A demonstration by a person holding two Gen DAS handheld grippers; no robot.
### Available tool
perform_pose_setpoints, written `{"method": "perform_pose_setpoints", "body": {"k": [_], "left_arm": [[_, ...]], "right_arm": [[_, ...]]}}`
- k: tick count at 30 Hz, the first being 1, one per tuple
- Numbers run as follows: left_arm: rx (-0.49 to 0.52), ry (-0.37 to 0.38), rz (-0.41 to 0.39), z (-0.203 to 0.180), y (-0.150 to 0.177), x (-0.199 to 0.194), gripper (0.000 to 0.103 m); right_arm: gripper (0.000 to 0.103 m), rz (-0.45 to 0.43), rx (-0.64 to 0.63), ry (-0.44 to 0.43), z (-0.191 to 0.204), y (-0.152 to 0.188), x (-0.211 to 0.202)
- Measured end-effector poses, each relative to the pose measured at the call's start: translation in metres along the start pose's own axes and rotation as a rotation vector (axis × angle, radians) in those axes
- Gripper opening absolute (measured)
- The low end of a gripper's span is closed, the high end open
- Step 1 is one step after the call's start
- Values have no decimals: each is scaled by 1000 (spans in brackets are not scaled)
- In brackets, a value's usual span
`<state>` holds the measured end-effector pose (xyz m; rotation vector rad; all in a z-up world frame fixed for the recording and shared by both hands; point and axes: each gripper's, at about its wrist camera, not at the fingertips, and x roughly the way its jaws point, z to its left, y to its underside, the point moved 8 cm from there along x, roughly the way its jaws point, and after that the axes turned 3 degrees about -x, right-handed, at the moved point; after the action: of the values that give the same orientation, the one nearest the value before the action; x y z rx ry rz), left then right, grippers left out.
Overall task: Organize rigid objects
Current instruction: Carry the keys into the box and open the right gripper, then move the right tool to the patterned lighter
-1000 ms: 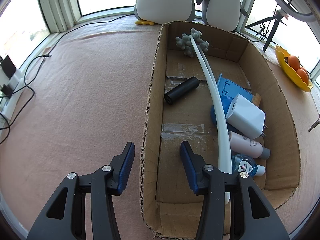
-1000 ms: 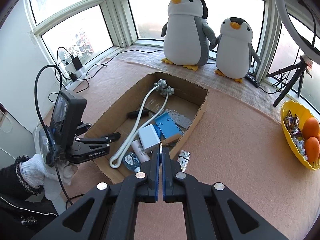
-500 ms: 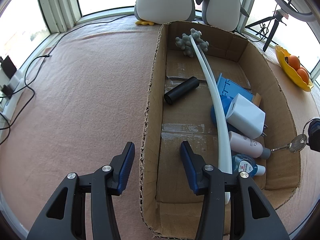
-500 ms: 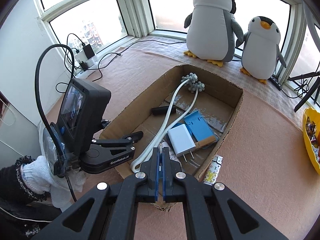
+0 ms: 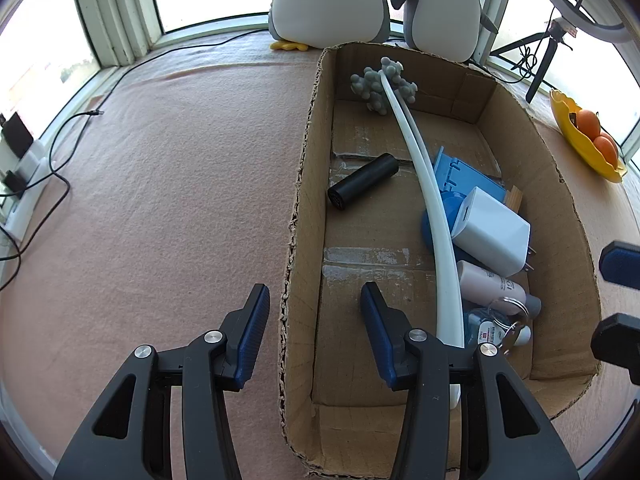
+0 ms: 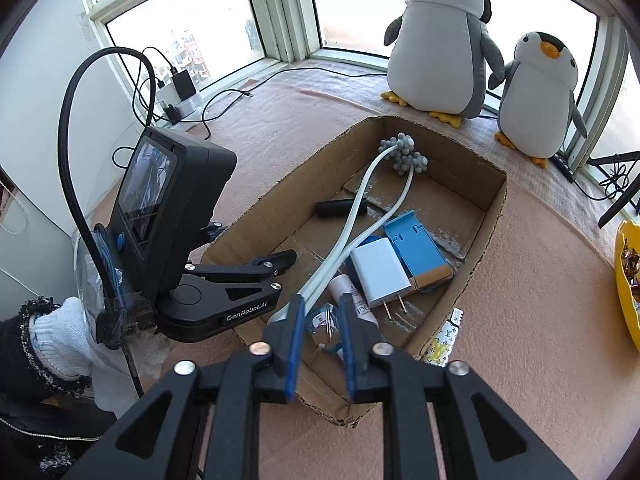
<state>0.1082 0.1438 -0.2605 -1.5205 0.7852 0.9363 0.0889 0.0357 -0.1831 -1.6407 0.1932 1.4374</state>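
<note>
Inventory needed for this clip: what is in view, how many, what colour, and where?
cardboard box: 1, brown, on pink cloth
massager: 1, white with grey knobs, lengthwise in box
cylinder: 1, black, box floor
stand: 1, blue, in box
charger: 1, white, beside stand
bottle: 1, pink, near corner of box
keyring: 1, silver, on the bottle
packet: 1, patterned, outside box
penguins: 2, grey-white, by window
bowl: 1, yellow, holds oranges
left gripper: black-blue, open astride box wall
right gripper: jaws just opened, keyring between them ungripped
gloved hand: white, holds left gripper
</note>
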Motion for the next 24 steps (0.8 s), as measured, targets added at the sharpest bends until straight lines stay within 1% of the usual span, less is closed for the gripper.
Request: {"method": "perform_pose_setpoints", "body": {"k": [1, 2, 11, 16, 20, 24], "left_arm": [[0, 0, 0, 0, 0, 0, 47], [-1, 0, 0, 0, 0, 0, 47], [3, -5, -1, 0, 0, 0, 47], [7, -10, 0, 1, 0, 1, 47], [6, -13, 0, 0, 0, 1, 47], [7, -16, -1, -1, 1, 0, 47]], "right_arm": [[42, -13, -2, 10, -1, -1, -2], [43, -26, -3, 13, -1, -1, -5], [43, -40, -3, 26, -8, 3, -15], [43, -59, 23, 38, -23, 11, -30], [44, -40, 36, 59, -40, 24, -37], [44, 2, 60, 79, -59, 45, -31]]}}
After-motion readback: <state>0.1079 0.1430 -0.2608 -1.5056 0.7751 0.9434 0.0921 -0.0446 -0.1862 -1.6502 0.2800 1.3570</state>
